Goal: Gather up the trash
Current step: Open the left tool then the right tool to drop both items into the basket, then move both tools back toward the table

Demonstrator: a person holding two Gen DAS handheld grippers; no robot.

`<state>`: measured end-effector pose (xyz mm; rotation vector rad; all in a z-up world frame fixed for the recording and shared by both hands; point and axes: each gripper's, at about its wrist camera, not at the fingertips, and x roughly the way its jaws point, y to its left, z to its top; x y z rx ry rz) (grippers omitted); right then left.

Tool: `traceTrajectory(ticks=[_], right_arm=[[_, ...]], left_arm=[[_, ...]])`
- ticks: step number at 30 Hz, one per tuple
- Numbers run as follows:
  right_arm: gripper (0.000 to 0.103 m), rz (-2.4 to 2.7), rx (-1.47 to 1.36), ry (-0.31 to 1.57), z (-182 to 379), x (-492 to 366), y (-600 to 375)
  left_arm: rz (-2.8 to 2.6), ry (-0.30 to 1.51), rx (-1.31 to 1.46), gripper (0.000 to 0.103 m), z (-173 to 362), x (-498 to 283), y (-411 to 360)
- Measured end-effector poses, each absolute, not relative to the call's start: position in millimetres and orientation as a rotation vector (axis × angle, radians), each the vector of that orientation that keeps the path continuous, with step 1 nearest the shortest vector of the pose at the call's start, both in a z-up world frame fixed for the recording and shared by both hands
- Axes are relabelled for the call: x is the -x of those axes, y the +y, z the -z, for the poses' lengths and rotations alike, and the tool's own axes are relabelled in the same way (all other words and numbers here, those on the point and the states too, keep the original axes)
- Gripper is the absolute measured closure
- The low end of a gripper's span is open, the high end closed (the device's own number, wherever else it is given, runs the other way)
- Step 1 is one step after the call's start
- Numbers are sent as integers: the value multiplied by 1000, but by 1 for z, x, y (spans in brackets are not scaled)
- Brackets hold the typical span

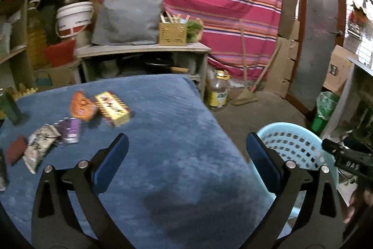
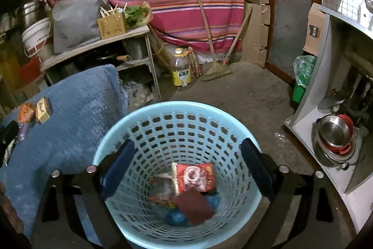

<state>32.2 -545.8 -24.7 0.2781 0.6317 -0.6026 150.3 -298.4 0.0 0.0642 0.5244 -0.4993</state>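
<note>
On my left the blue-covered table carries a row of trash: a dark red pouch, a grey-white wrapper, a purple wrapper, an orange packet and a yellow box. My left tongs hang over bare blue cloth, spread wide and empty. Just right of the table stands the light-blue basket. My right tongs hover above its mouth, released, nothing between them. Inside it lie a red snack bag, a dark red pouch and some blue scraps.
</note>
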Motion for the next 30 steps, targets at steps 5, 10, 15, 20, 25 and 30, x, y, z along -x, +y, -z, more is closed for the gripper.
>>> traceTrajectory(ticks=[5,10,15,20,25,30], right_arm=[[10,575,-277,585,14,-42,-520],[10,508,-256,549,5,-64,-476],[10,442,-228,555,5,-94,-433],[10,385,-191,584,11,-124,-396],[10,335,-169,637,23,-155,-366],[10,319,-147,675,34,-178,-349]], left_arm=[[441,506,-76,6,-4,-157,-262],[375,490,-89,6,-5,-167,-218],[312,490,-88,6,-3,-181,-178],[248,534,-86,6,7,-208,-139],[236,610,-50,6,26,-242,-106],[203,659,-83,6,46,-268,-93]])
